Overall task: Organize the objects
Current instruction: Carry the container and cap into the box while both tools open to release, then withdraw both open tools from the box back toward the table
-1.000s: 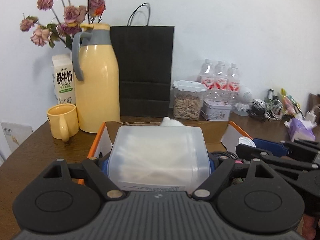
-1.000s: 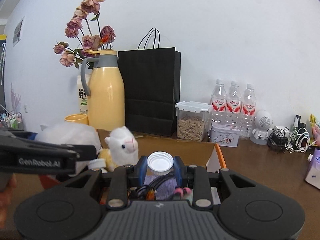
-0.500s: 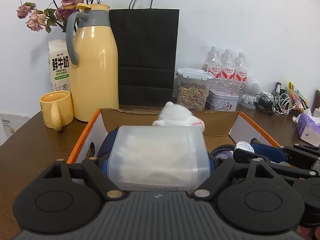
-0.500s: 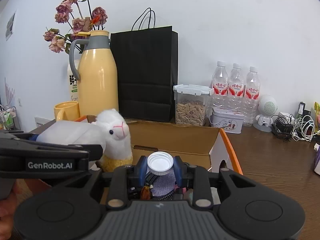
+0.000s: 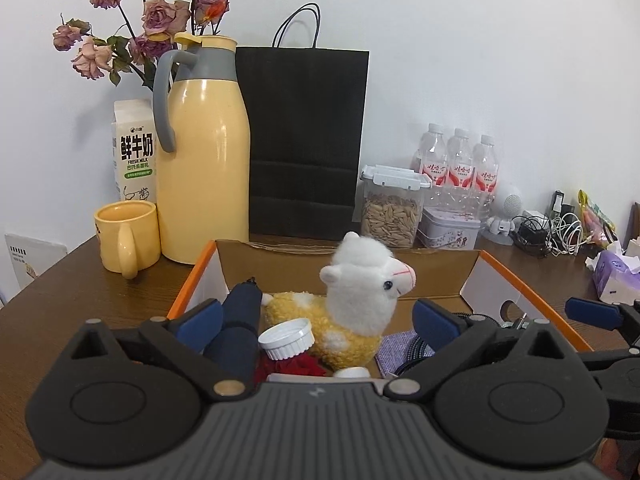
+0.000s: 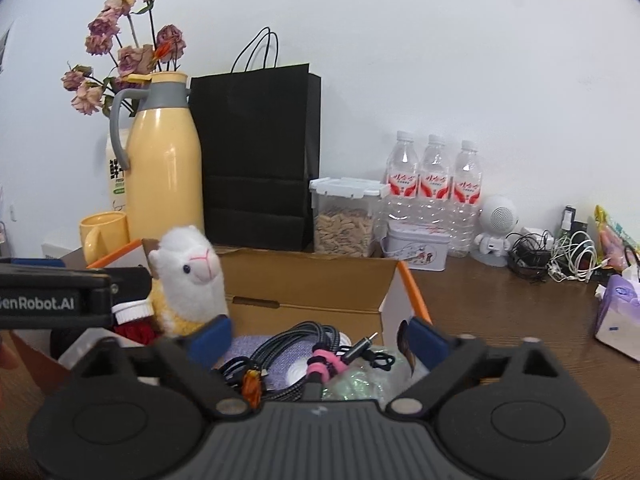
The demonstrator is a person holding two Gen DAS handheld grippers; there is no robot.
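Observation:
An open cardboard box with orange edges stands on the table. Inside it in the left wrist view are a plush alpaca, a dark blue roll, a white-capped bottle and a purple cloth. My left gripper is open and empty above the box. In the right wrist view the box holds the alpaca, coiled cables and a clear packet. My right gripper is open and empty over the cables.
Behind the box stand a yellow thermos, yellow mug, milk carton, black paper bag, seed jar, tin and water bottles. Chargers and a tissue pack lie right.
My left gripper let go of the translucent plastic container and opened. My right gripper let go of the white-capped bottle and opened. Both items are down in the box.

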